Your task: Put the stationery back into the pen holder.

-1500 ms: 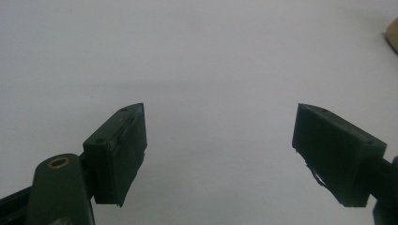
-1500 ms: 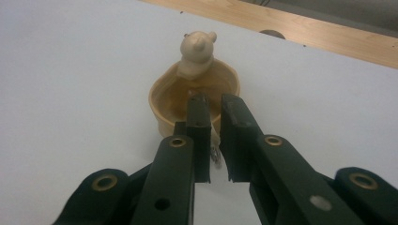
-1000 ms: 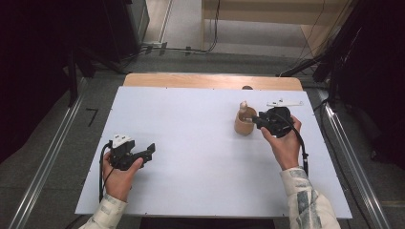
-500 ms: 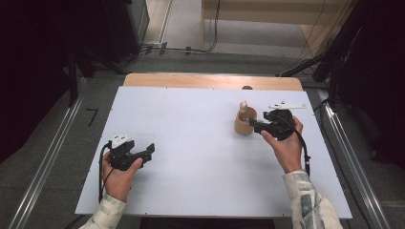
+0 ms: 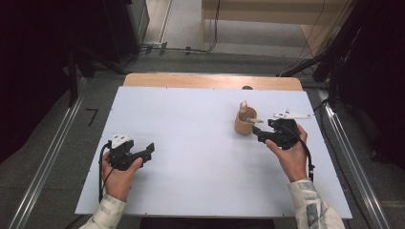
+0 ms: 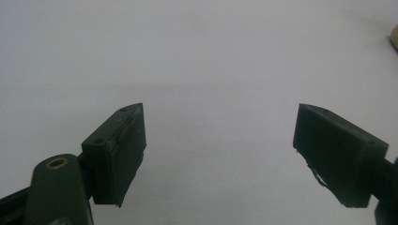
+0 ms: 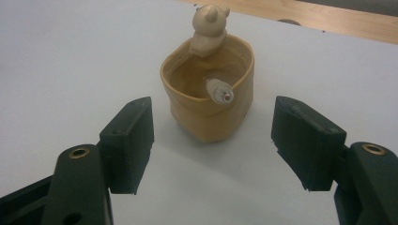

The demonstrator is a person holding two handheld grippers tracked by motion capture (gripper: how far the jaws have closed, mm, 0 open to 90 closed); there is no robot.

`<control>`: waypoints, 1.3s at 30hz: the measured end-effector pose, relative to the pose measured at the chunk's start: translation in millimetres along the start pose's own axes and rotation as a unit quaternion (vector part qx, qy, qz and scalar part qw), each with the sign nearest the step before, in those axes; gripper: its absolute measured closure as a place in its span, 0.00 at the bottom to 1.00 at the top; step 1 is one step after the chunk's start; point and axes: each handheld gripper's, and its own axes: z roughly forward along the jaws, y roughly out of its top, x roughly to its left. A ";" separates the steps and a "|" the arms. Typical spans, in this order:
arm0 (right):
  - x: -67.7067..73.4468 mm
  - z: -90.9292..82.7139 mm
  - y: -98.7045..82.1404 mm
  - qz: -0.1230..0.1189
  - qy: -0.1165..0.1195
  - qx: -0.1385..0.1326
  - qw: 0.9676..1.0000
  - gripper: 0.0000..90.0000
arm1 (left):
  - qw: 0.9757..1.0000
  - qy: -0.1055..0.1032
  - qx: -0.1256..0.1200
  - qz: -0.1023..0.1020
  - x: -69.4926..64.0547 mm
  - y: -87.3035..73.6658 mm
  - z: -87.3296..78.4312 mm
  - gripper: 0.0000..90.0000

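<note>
A soft tan cup (image 5: 245, 125) (image 7: 209, 117) stands upright on the white table (image 5: 191, 119), right of centre. A small bear figure (image 7: 210, 21) sits on its far rim. A pen-like stick (image 7: 219, 90) leans inside it, its tip over the near rim. My right gripper (image 5: 256, 132) (image 7: 213, 110) lies just short of the cup and points at it. Its jaws have just been opening and stand wide, with nothing between the pads. Near the table's front left, my left gripper (image 5: 149, 149) (image 6: 218, 122) is open over bare table.
A wooden strip (image 5: 210, 81) runs along the table's far edge. Metal rails (image 5: 47, 157) flank the table on both sides. Dark equipment and cables stand beyond the far end.
My right gripper has drawn back a little from the cup toward the person, and its jaws stand wider. The left hand has kept still.
</note>
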 end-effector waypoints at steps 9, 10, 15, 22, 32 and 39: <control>-0.6 -8.6 -7.7 0.000 0.001 -0.004 1.000 0.31 | 1.000 0.002 0.000 0.002 -0.2 0.1 -0.5 0.20; -0.4 -10.0 -8.3 0.000 0.001 -0.003 1.000 0.31 | 1.000 0.002 0.000 0.003 -0.1 0.1 -0.7 0.20; -0.3 -14.9 -11.8 -0.002 0.002 -0.007 1.000 0.31 | 1.000 0.004 -0.002 0.001 0.0 0.1 -1.0 0.20; -3.9 -20.1 -18.5 -0.001 -0.002 -0.006 1.000 0.31 | 1.000 0.003 -0.003 0.001 0.0 0.3 -1.7 0.20; -18.6 -31.1 -36.1 0.007 -0.020 0.004 1.000 0.31 | 1.000 0.003 -0.004 0.000 0.0 0.1 -1.9 0.20; -33.7 -40.4 -56.4 0.021 -0.038 0.014 0.999 0.31 | 1.000 0.004 -0.004 0.002 0.1 0.6 -2.4 0.20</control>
